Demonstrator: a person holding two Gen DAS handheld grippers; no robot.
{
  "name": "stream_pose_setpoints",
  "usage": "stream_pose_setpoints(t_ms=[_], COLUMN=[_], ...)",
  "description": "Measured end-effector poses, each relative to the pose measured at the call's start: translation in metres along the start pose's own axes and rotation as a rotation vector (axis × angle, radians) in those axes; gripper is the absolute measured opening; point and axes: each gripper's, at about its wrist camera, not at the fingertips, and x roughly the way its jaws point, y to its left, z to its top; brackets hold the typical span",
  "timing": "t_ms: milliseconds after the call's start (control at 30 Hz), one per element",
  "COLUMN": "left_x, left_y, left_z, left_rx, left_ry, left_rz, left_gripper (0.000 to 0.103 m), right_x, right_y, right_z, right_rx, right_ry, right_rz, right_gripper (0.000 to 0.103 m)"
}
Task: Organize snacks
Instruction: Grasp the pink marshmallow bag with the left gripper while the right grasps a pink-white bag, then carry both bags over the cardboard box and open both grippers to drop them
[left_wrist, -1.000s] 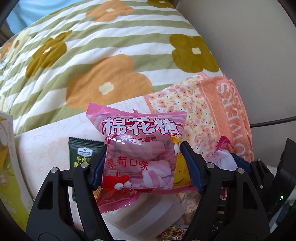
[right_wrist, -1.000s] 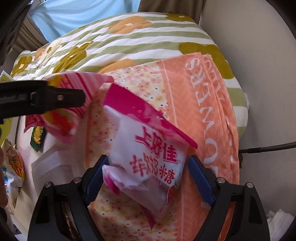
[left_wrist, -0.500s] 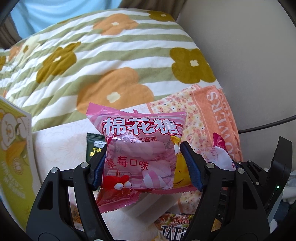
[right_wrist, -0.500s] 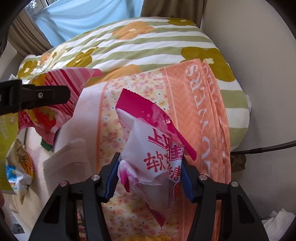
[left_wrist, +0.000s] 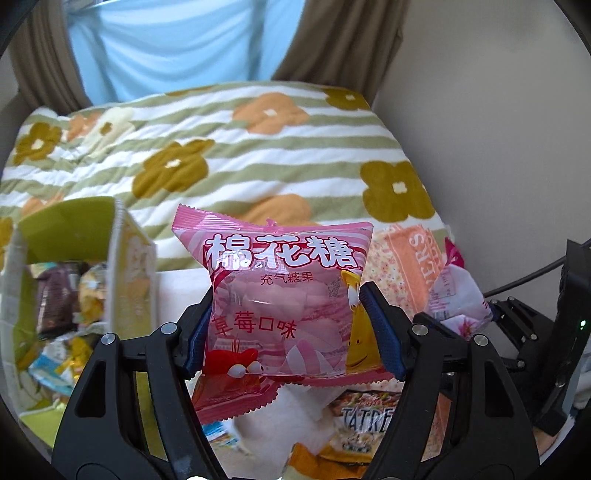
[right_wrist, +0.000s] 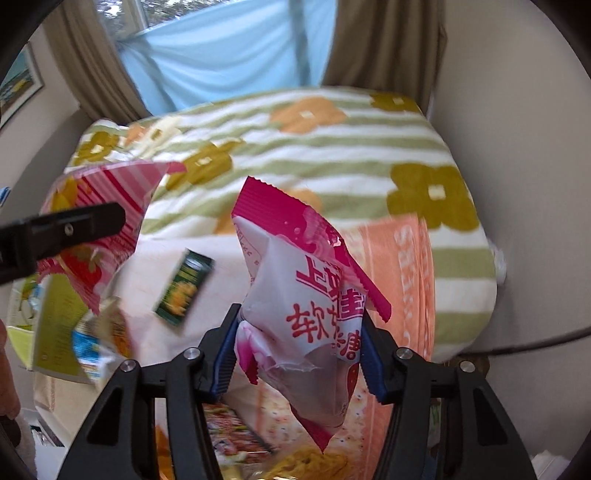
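My left gripper (left_wrist: 291, 332) is shut on a pink marshmallow packet (left_wrist: 280, 299), held upright above the bed. My right gripper (right_wrist: 299, 354) is shut on a white and magenta soft-candy packet (right_wrist: 310, 314), tilted, lifted off the cloth. A yellow-green storage box (left_wrist: 66, 229) with several snacks inside stands at the left in the left wrist view. The marshmallow packet (right_wrist: 99, 229) and the left gripper's finger also show at the left of the right wrist view. The soft-candy packet (left_wrist: 456, 291) shows at the right of the left wrist view.
A small dark green snack packet (right_wrist: 184, 288) lies on the pale cloth. More snack packets (left_wrist: 365, 421) lie below the grippers. A floral orange towel (right_wrist: 410, 280) covers the striped flowered blanket (left_wrist: 258, 155). A wall (left_wrist: 498, 129) and a cable (right_wrist: 535, 343) are at the right.
Both grippers have risen and pulled back with their packets. The right gripper closed tighter on the candy packet. The storage box came into the left wrist view.
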Motion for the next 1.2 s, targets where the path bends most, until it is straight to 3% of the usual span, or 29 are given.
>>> stream_pose_setpoints(t_ms=[333,733,1033,1200], left_x=[-0.074,-0.106,-0.111,-0.092], left_y=[0.084,0.236,0.304,0.312], left_z=[-0.022,-0.086,-0.122,-0.125], left_rx=[-0.037,-0.122,-0.11,-0.096], left_ry=[-0.098,-0.053,-0.032,0.035], left_rz=[0.08,0.148,0.104,0.055], left_gripper=[0.07,0.07,0.07,0.075], right_x=[-0.048,-0.043,-0.026,-0.024], right_y=[0.09,0.229,0.299,0.318], right_z=[0.019,0.01,0.002,-0.003], right_rx=[-0.132,-0.211,-0.199,-0.156], right_ry=[-0.107,-0.103,-0.078,-0.082], right_rz=[0.095,0.217,0.245,0.233], right_gripper=[0.053,0.053,0.053,0.053])
